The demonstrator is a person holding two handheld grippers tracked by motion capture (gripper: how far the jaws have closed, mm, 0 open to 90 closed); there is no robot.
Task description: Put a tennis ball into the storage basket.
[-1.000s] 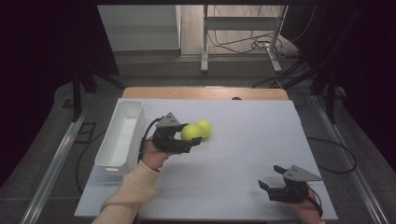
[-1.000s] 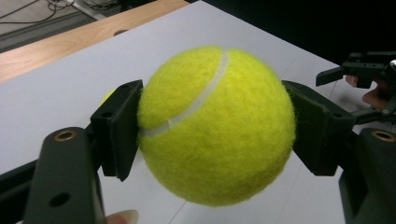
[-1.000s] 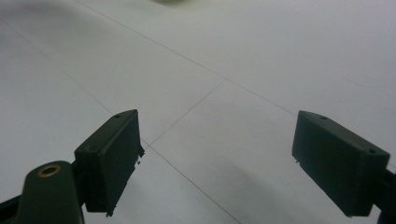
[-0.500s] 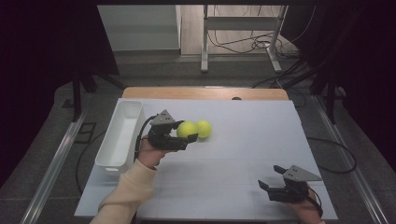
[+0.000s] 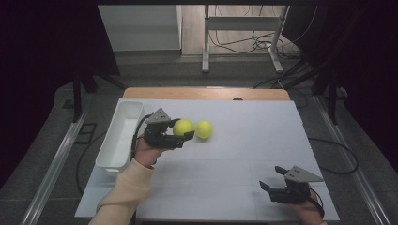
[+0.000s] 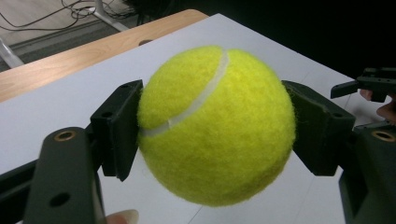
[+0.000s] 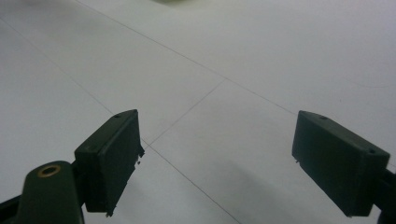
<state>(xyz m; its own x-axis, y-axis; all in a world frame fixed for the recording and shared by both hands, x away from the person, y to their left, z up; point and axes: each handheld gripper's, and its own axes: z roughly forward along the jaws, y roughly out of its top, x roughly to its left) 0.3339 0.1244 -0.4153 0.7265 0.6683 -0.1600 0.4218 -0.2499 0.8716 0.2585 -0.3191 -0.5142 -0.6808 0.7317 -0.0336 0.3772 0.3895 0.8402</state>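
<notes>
The left tongs [image 5: 187, 136] clench a yellow tennis ball [image 5: 182, 127] just above the white worktop [image 5: 244, 150], beside the white bin [image 5: 121, 136]; being round, it has no long axis, and its white seam runs diagonally. A second ball [image 5: 203, 129] lies just beside. The right tongs [image 5: 272, 179] rest released near the front right corner.

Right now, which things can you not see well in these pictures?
- Inside of the long white plastic bin: high view, near wall hides its floor.
- Second yellow felt tennis ball: left gripper view, held yellow tennis ball covers it.
- Right hand: high view, cut off by bottom edge.
</notes>
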